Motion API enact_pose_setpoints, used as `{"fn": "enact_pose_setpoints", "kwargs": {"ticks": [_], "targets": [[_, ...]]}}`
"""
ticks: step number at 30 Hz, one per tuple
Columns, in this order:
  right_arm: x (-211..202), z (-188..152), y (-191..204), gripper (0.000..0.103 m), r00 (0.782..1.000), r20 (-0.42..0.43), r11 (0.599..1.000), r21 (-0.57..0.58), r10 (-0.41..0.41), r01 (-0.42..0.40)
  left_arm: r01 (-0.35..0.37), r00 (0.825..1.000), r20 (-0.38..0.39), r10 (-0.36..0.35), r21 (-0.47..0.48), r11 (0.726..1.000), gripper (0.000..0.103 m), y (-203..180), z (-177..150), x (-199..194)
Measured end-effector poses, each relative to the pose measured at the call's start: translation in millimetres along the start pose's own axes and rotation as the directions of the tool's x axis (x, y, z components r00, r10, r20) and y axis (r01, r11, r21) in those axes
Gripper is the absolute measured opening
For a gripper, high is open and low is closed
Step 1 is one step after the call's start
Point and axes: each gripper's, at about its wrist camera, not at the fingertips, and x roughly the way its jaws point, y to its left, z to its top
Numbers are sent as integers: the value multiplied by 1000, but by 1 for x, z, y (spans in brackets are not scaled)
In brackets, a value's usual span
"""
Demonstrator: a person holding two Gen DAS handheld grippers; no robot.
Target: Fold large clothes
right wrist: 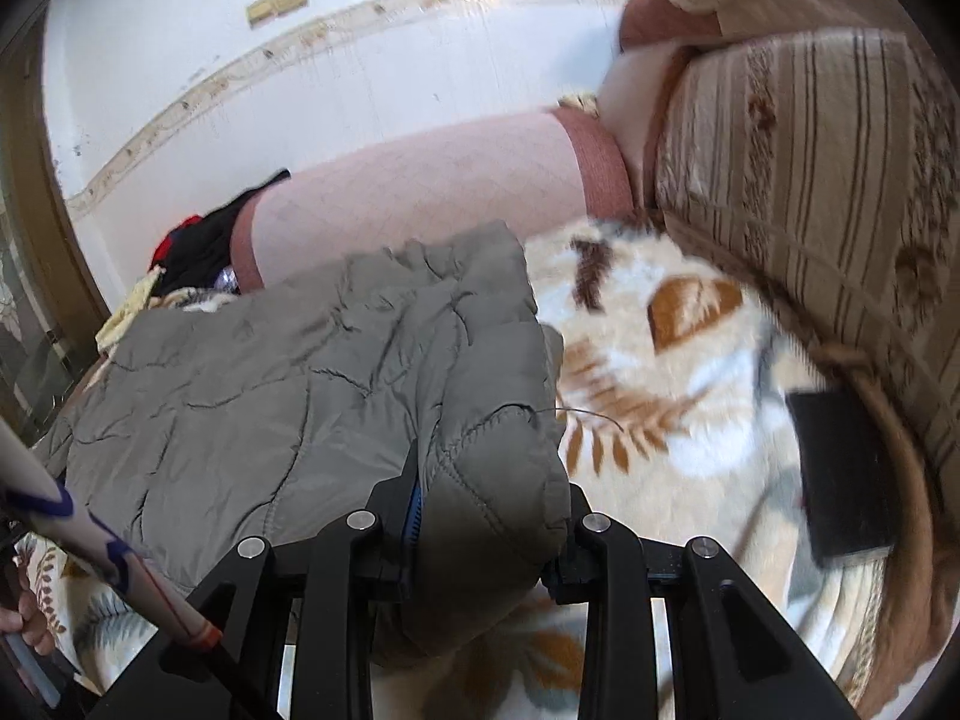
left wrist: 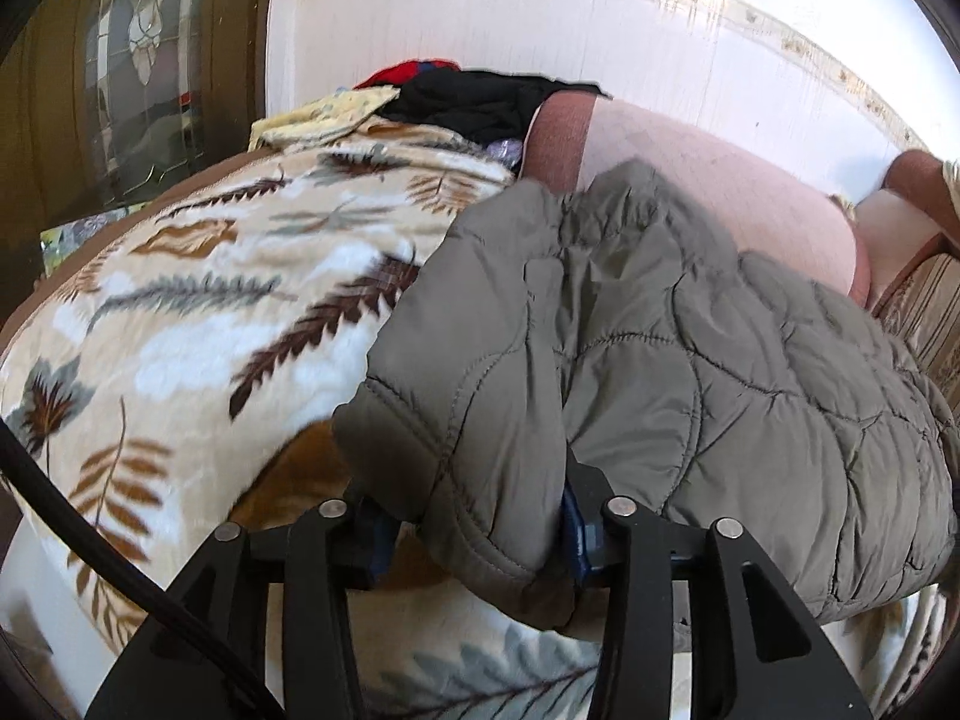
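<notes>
Left wrist view: one grey-green quilted jacket lies bunched on a leaf-patterned blanket covering the bed, its long axis running from the near left edge away toward the far right, where a pink bolster lies along the wall. The left hand-held gripper stands partly open with a hemmed fold of the jacket between its fingers; the right-hand pad touches the cloth, but whether the left one presses is hard to tell. In the right wrist view the right hand-held gripper, also partly open, has a thick quilted edge of the jacket pinched between its two fingers. Two grippers, one jacket. Beyond it sit a small heap of dark and red clothes, one striped cushion, and one flat black object on the blanket.
</notes>
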Motion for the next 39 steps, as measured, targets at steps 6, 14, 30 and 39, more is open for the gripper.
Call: {"fn": "enact_pose_setpoints", "kwargs": {"ticks": [6,14,30,39], "targets": [[36,-19,-28,51,986,-168,992,128,10,12,-54,998,-35,53,-39,998,68,6,-7,11],[-6,-16,-55,62,997,-70,967,250,-34,51,-127,989,57,134,-118,985,74,19,-5,-19],[5,-4,69,62,992,92,986,-149,84,-70,-57,984,175,35,121,991,75,-79,3,-16],[52,-21,80,67,996,-33,975,-204,82,-87,-43,998,43,37,156,987,79,-90,-8,27]]}}
